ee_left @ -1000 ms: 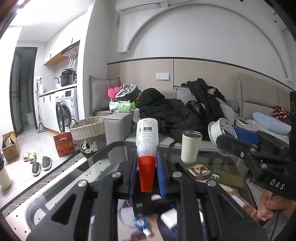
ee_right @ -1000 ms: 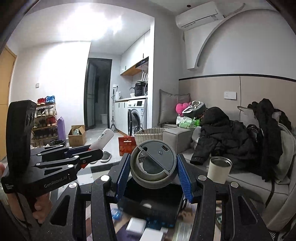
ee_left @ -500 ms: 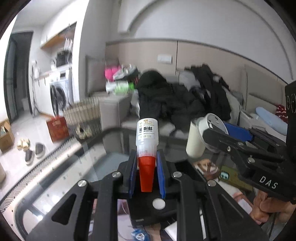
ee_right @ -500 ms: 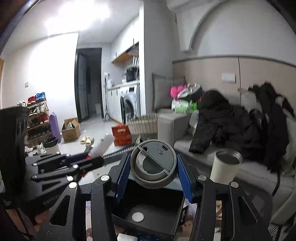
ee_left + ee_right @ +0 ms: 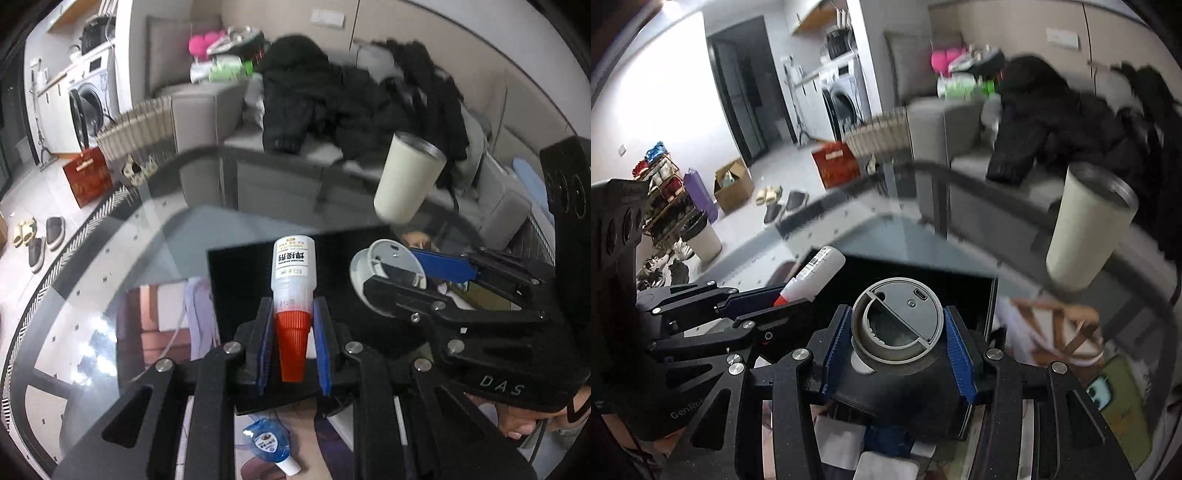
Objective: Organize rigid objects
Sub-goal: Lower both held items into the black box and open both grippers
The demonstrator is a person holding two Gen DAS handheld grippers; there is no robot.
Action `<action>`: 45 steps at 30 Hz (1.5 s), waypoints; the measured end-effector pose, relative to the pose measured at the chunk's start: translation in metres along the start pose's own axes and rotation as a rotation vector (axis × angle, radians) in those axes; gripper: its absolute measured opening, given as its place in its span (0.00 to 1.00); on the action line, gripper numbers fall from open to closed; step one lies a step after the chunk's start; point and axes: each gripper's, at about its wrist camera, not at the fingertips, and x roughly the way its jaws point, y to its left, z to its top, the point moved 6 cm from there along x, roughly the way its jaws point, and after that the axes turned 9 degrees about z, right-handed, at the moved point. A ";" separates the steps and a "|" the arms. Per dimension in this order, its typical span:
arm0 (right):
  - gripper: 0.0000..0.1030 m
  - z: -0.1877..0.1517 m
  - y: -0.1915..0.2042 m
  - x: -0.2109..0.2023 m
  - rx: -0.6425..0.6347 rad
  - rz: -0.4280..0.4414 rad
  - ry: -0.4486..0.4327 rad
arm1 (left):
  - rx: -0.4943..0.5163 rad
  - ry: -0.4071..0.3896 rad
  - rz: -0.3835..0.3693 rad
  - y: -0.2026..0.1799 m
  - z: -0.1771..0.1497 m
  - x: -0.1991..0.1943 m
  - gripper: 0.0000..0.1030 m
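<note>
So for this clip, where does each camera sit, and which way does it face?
Left wrist: on the left gripper, facing down at the glass table; its fingers pinch a red-capped white glue bottle.
Right wrist: on the right gripper, facing down likewise; its fingers clamp a round grey lid.
Shared: the cream tumbler, the black tray, each other's gripper.

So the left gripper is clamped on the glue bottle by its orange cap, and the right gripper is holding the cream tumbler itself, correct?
Not quite. The left gripper does clamp the glue bottle by its orange cap, but the right gripper holds the grey round lid, not the cream tumbler, which stands lidless on the glass table. The right wrist view shows it.
</note>
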 end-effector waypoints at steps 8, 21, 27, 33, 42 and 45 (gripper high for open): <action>0.49 -0.009 -0.007 0.022 0.026 0.017 0.074 | 0.009 0.085 -0.014 0.000 -0.014 0.014 0.18; 0.49 -0.017 -0.014 0.027 0.048 0.017 0.093 | 0.000 0.111 -0.018 0.004 -0.019 0.018 0.18; 0.49 -0.019 -0.013 0.025 0.048 0.015 0.094 | -0.003 0.104 -0.014 0.006 -0.019 0.017 0.19; 0.49 -0.020 -0.013 0.023 0.057 0.019 0.091 | -0.011 0.085 -0.016 0.007 -0.019 0.011 0.24; 0.49 -0.025 -0.010 -0.010 0.045 0.015 0.019 | -0.019 -0.031 0.033 0.012 -0.022 -0.025 0.41; 0.49 -0.030 -0.008 -0.022 0.036 0.015 0.007 | -0.036 -0.053 0.039 0.017 -0.028 -0.035 0.41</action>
